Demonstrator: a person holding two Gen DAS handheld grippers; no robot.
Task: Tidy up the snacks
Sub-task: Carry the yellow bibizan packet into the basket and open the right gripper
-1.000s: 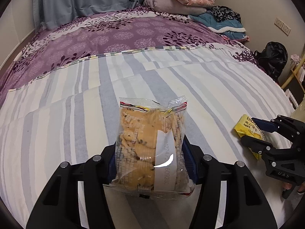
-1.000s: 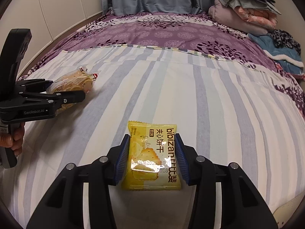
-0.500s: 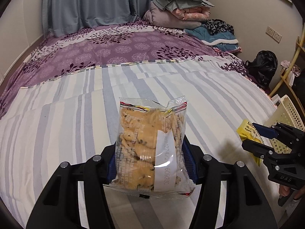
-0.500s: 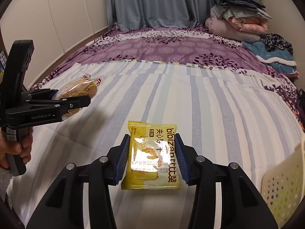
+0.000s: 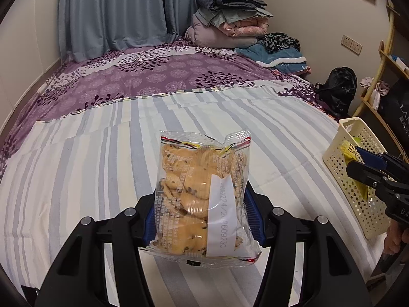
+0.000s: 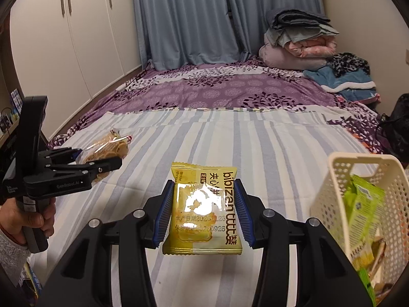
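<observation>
Right wrist — basket [image 6: 332,204] (cream) now nearer.

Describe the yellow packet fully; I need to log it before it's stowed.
The yellow packet is a flat, glossy foil pouch with crimped ends, printed "bibizan", Chinese characters and a cracker picture. It is sealed and held clear of the striped sheet, clamped at both side edges by the right gripper, beside the basket.

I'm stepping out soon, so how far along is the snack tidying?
Partly done: the cream basket already holds a green packet. In hand: the left gripper is shut on a clear bag of cookies, the right gripper on a yellow cracker packet. Left: both need to go into the basket.
</observation>
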